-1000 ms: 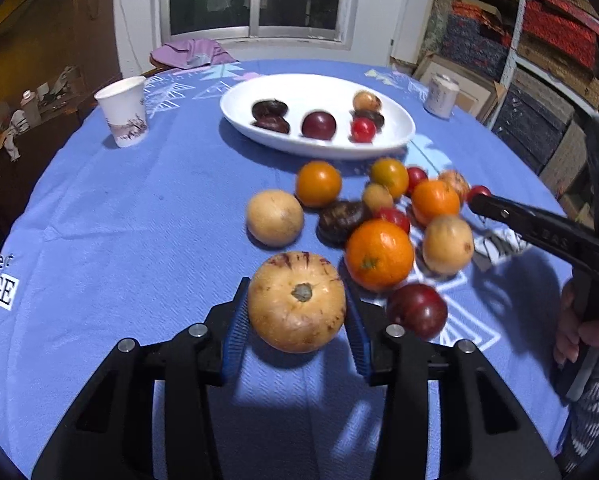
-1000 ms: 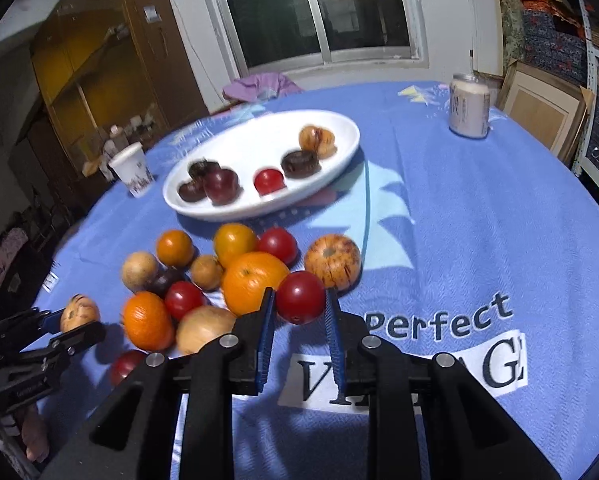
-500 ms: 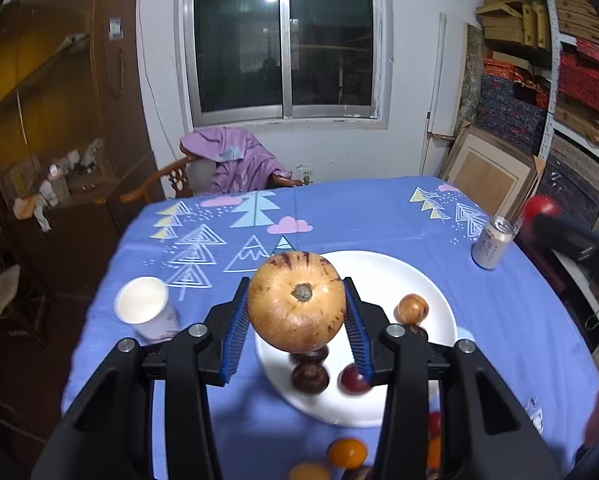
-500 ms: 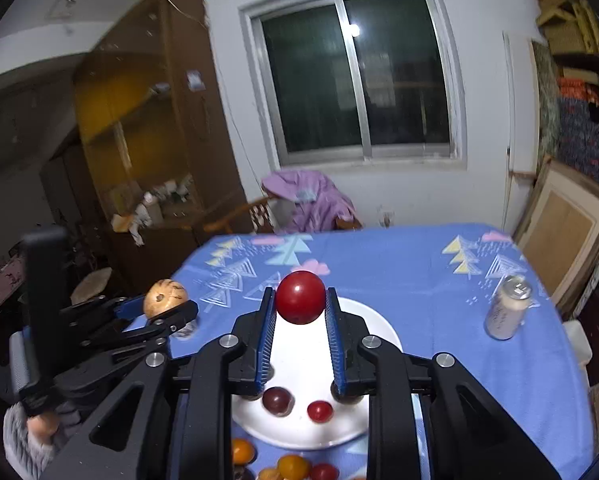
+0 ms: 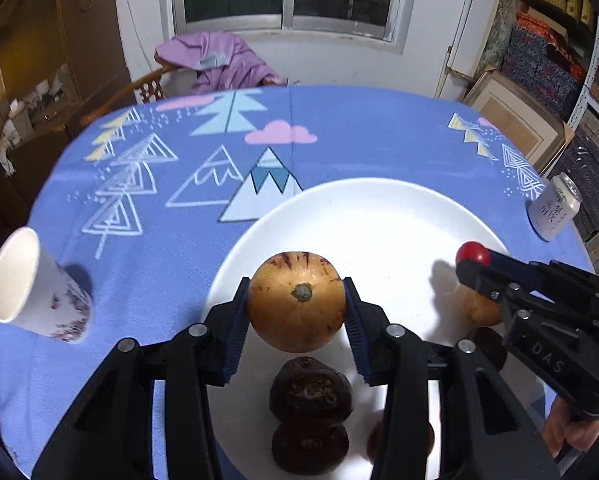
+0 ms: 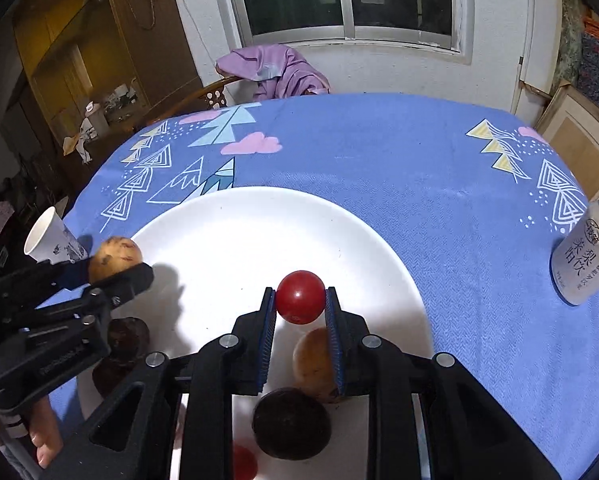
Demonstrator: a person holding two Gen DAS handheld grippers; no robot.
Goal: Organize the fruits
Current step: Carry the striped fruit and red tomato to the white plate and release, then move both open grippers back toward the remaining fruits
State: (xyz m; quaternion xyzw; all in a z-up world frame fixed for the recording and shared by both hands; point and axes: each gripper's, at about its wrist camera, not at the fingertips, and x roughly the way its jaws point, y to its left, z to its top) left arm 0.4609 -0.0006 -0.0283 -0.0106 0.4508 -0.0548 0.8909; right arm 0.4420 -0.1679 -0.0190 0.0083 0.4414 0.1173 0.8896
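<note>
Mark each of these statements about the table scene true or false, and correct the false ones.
1. The left hand-held gripper holds a tan, purple-streaked fruit. True.
2. The right hand-held gripper is empty. False: it is shut on a small red fruit.
3. The white plate already has dark fruits on it. True.
4. The paper cup stands on the plate. False: it stands on the blue tablecloth, left of the plate.
5. A drink can stands on the cloth to the right of the plate. True.
</note>
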